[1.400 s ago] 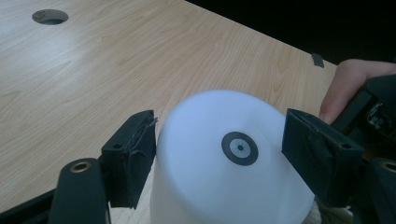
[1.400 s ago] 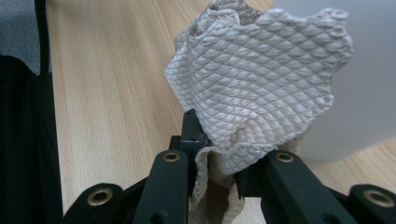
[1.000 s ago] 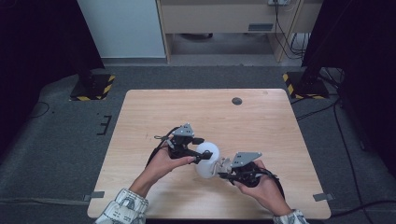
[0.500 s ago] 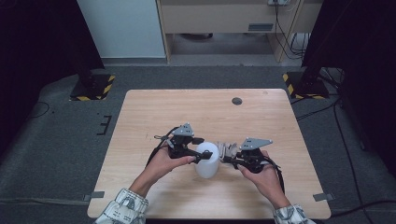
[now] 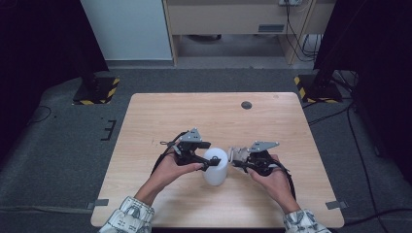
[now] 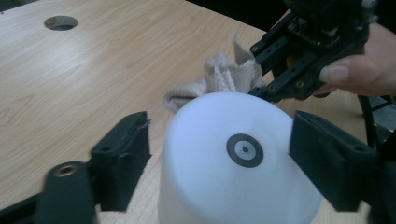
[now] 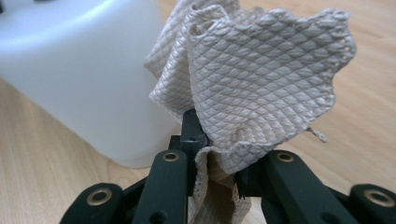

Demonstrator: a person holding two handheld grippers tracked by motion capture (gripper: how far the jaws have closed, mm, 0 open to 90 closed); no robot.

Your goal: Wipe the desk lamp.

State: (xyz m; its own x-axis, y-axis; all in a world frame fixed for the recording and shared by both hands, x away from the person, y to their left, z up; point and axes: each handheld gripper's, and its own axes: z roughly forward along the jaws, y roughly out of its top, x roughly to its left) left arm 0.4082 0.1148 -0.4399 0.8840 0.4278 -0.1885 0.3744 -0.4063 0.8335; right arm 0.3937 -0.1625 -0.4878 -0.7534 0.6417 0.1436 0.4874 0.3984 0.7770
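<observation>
A: L gripper [image 6: 219, 172]: jaws have just been widening, apart beside white cup [image 5: 215, 166], pads clear. R?

B: R gripper [image 7: 217, 175] clamped on cloth [image 7: 252, 79], touching cup, near bench [image 5: 160, 116] front edge. Wiping seems barely begun; most left.

The table [image 5: 160, 116] was pale wood with a fine grain and a matt finish. The cup [image 6: 233, 158] looked like smooth white plastic, faintly translucent, with a soft sheen. The cloth [image 7: 261, 79] was beige fabric, quilted in a small diamond weave, rough and matt. The right gripper [image 7: 217, 172] had matt black plastic-looking arms with brass-coloured metal rivets.
</observation>
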